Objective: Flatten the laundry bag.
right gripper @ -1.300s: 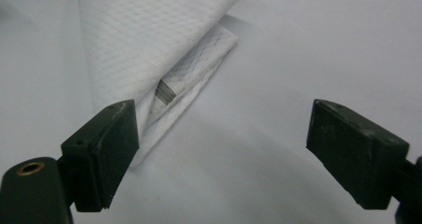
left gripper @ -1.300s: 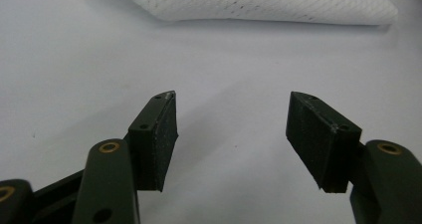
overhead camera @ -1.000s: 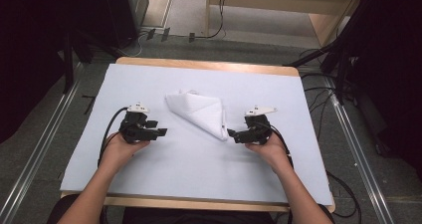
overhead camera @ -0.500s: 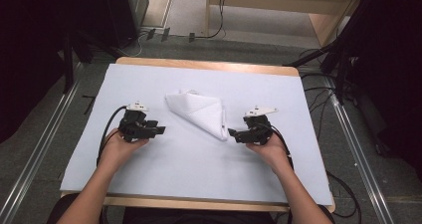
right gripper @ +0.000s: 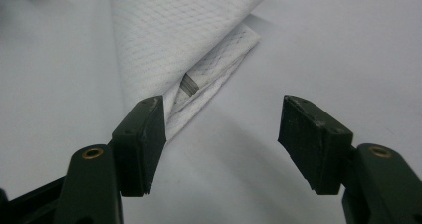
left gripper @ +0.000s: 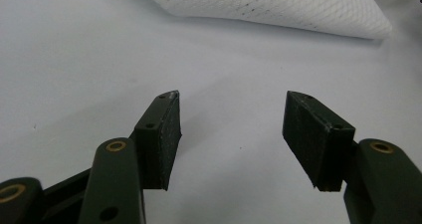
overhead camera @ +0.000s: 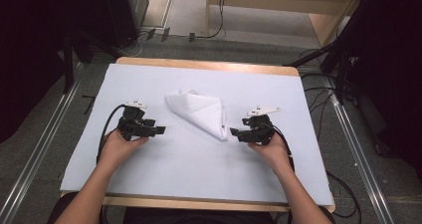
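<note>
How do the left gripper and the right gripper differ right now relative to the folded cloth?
The right gripper sits right at the folded cloth, its tip by the cloth's near corner; the left gripper stands apart from it, bare table between. The right gripper's fingers have just been closing, the left gripper's fingers opening. Both are open, holding nothing, pointing inward.

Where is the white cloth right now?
In the high view the folded white cloth lies near the middle of the white table cover, between the left claw and the right claw, its pointed corner close to the right one.
</note>
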